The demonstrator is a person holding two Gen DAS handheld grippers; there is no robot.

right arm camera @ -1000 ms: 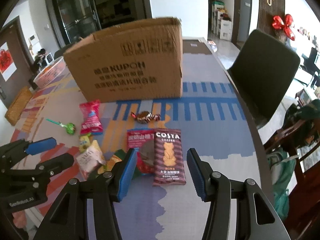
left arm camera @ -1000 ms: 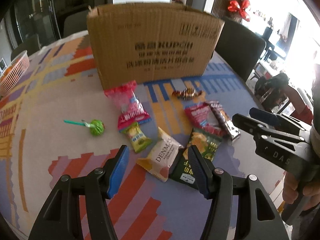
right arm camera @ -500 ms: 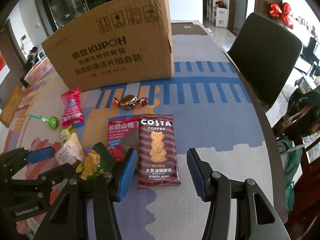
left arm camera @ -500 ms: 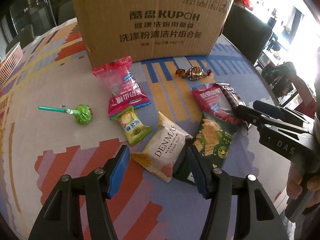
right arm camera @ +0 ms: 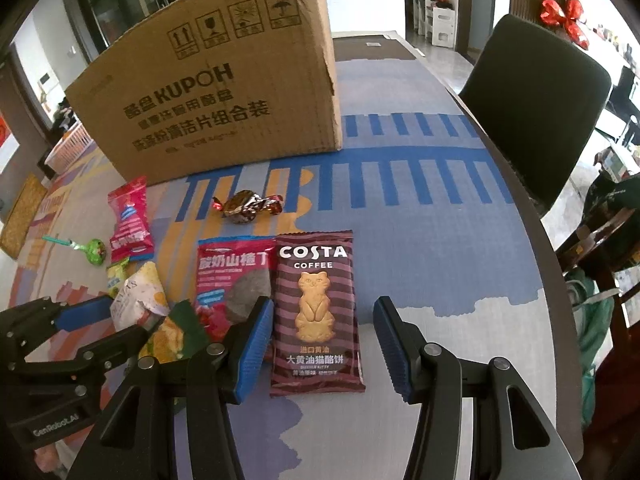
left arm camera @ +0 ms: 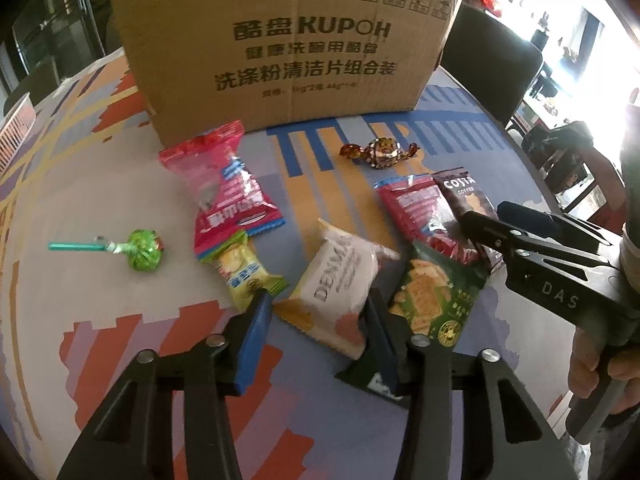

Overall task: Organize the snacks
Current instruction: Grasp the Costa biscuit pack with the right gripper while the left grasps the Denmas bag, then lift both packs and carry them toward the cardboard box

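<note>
one big box (left arm camera: 280, 48) stands behind eight snacks on the tabletop (right arm camera: 440, 240); both claws, left claw (left arm camera: 318, 312) and right claw (right arm camera: 324, 344), spread, pinching nothing.

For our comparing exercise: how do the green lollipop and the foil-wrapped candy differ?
The green lollipop has a teal stick; the foil-wrapped candy has twisted ends. The lollipop's wrapper is green, the candy's dark brown and red. The lollipop lies far left, the candy nearer the cardboard box. Both lie wrapped.

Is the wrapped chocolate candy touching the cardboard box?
Apart. The right wrist view shows bare tablecloth between the chocolate candy and the cardboard box.
</note>
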